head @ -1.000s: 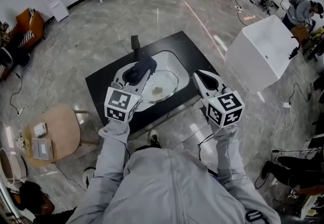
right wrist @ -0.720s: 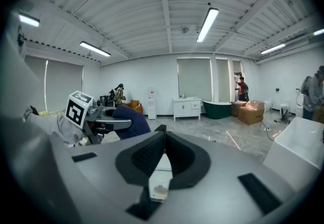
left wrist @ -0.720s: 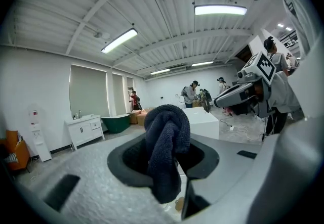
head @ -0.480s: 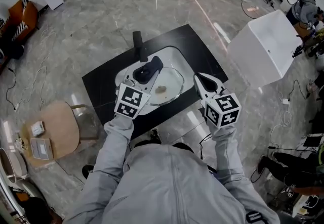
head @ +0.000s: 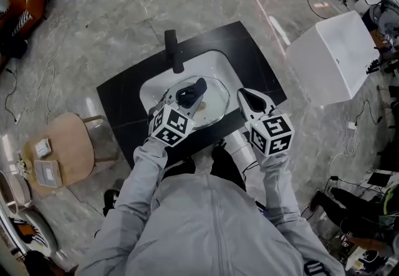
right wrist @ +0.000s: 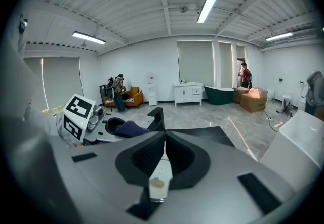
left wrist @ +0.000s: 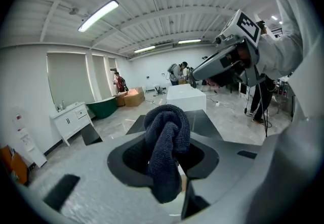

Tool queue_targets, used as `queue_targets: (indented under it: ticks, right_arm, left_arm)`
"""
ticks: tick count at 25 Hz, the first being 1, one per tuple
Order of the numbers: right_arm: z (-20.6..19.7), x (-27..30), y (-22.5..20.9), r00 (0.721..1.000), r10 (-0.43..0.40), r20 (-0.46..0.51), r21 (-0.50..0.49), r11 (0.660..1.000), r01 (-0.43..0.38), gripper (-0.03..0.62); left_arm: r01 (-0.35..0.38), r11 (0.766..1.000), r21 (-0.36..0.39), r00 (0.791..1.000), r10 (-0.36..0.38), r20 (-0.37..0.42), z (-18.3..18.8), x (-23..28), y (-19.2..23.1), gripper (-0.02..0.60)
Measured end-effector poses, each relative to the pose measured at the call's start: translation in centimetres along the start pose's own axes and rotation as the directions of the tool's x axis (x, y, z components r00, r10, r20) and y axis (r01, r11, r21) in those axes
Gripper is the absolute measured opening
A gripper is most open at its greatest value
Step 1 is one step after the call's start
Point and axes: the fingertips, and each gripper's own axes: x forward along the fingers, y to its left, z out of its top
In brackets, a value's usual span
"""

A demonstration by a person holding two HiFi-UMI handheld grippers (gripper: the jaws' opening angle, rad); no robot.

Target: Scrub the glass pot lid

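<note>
1. Jaws of the left gripper [head: 189, 95] are clamped on a dark knitted cloth [left wrist: 165, 147]. The cloth bunches up in a thick fold above the pads and hangs down between them.
2. Seen from the head view, that gripper reaches forward over the sink [head: 215, 63], and the cloth sits above the left part of the glass pot lid [head: 215, 105]. Whether the cloth touches the glass cannot be told.
3. The lid lies flat inside the white sink, toward its front, with a small brownish patch near the middle.
4. The right gripper [right wrist: 164, 139] has its jaws pressed together at the tips with nothing held between them. Through the narrow slit lower down, only a pale surface with a brown spot shows.
5. This gripper is just to the right of the lid, over the front right part of the black counter [head: 249, 50]. It is apart from the left gripper and not touching the lid.
6. A black faucet [head: 173, 50] stands at the back left of the sink, behind the cloth.
7. The counter stands on a grey marble floor [head: 124, 7].
8. A large white tub [head: 336, 57] stands to the right of the counter, well apart from it.
9. A wooden chair [head: 62, 150] is to the left, near the counter's front corner.
</note>
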Motion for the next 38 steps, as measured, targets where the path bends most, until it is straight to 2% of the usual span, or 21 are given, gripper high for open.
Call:
queue_targets:
  ticks: [8,15,20,26,31,38]
  right_arm:
    - [-2.2,3.5,-3.2,0.994,0.069,-0.08,0.028,0.997,-0.067,0.032]
    - [-5.3,6.7,-5.3,0.982,0.119,-0.143,0.081,0.991,-0.109,0.032]
    - [-7.1,8.2,-6.3,0.972,0.151,-0.181,0.1,0.986,-0.134,0.032]
    - [-9.1,9.3,-7.3,0.961,0.164,-0.221,0.111,0.984,-0.142,0.032]
    - [-11.2,9.6,-7.5,0.946,0.193,-0.262,0.137,0.977,-0.162,0.032]
    - [-11.9,10.1,-7.6,0.926,0.244,-0.287,0.141,0.967,-0.211,0.032]
  left_arm:
    - [-0.035,0.995,-0.094,0.987,0.02,-0.16,-6.6,5.3,0.3,0.13]
    - [-0.079,0.988,-0.137,0.957,0.036,-0.289,-12.0,9.9,1.8,0.13]
    - [-0.11,0.972,-0.207,0.94,0.034,-0.34,-15.2,12.8,2.7,0.13]
    - [-0.172,0.96,-0.222,0.9,0.062,-0.431,-19.5,16.1,3.9,0.13]
    - [-0.228,0.946,-0.228,0.872,0.095,-0.48,-21.6,18.5,4.7,0.13]
    - [-0.232,0.915,-0.33,0.872,0.046,-0.488,-22.8,21.2,3.7,0.13]
